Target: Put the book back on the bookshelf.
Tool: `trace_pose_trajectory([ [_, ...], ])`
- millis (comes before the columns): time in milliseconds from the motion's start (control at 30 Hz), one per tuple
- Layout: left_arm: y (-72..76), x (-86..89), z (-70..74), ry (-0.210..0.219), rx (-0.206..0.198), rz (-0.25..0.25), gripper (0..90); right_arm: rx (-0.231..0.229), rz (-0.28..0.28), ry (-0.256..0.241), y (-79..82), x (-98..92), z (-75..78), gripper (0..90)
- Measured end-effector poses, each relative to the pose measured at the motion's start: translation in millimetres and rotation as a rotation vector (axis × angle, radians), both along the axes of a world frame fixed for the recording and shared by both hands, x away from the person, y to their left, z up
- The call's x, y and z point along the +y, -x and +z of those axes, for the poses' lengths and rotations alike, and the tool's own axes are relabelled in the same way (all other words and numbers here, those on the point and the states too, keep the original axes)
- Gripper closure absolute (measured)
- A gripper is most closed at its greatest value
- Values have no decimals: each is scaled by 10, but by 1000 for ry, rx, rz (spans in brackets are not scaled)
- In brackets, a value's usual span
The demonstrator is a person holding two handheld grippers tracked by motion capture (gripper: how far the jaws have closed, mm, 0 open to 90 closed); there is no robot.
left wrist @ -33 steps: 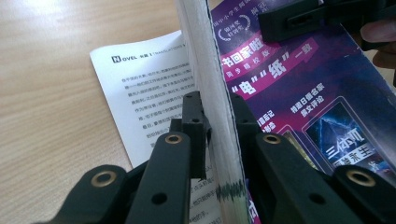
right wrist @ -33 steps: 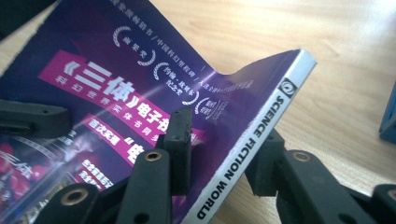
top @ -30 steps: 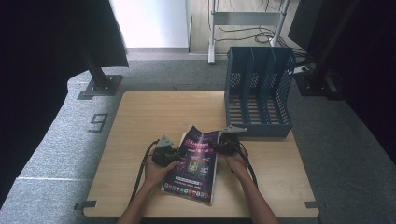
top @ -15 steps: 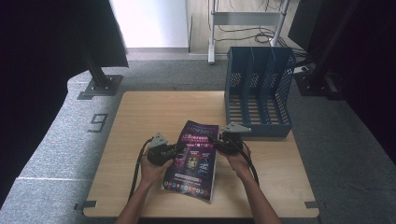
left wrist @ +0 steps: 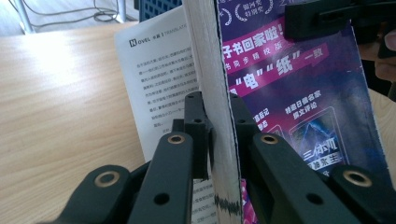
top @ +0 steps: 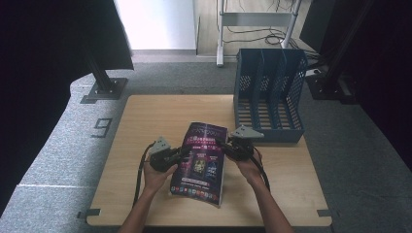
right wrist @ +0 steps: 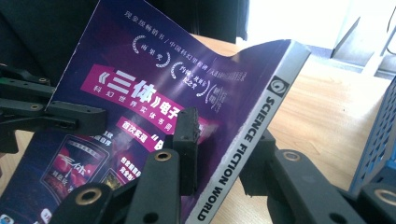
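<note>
**Desk:** Magazine [top: 201,158] first, please. Where is it, and who has it?

**Photographer:** Lifted off the tabletop [top: 145,121] near the front middle, held between both tongs. The left tongs [left wrist: 219,135] are clamped on the open page edge; the right tongs [right wrist: 224,140] are clamped across the spine side, jaws above and below the cover.

**Desk:** Why two grips?

**Photographer:** My reading: it is a soft, floppy paperback-style issue. One grip would let it sag or fan open. Pinching opposite edges keeps it together and lets it be tipped upright.

**Desk:** Upright for what?

**Photographer:** Probably for the blue file rack [top: 269,97] at the far right corner of the tabletop, just beyond the right hand [top: 250,170]. Its slots stand vertical, so the magazine would have to go in on edge.

**Desk:** Textures?

**Photographer:** Glossy purple cover with pink banners and white lettering, a grey spine, pale page block, and one white printed page hanging loose behind the cover in the left gripper view. The cover bows in a wave. The rack is rigid perforated plastic; the tabletop is light wood grain, matte. The tongs are black, with bolted links.
</note>
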State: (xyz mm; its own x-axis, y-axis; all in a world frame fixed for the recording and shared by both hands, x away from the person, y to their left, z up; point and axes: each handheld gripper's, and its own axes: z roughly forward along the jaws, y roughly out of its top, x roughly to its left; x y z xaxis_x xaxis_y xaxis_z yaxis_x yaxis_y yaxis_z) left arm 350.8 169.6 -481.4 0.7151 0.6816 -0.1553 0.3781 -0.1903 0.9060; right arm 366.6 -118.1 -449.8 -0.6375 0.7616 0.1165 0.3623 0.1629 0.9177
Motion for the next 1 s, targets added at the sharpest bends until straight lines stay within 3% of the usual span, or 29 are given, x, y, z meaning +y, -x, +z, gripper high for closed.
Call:
trace_pose_trajectory([
  [233, 38, 31, 84, 29, -19, 0, 827, -45, 15, -8, 70, -2, 123, 731],
  [567, 99, 48, 175, 35, -61, 6, 832, -93, 29, -22, 154, -1, 258, 755],
  [1000, 108, 48, 191, 35, -68, 9, 834, -106, 39, -29, 189, -6, 304, 765],
])
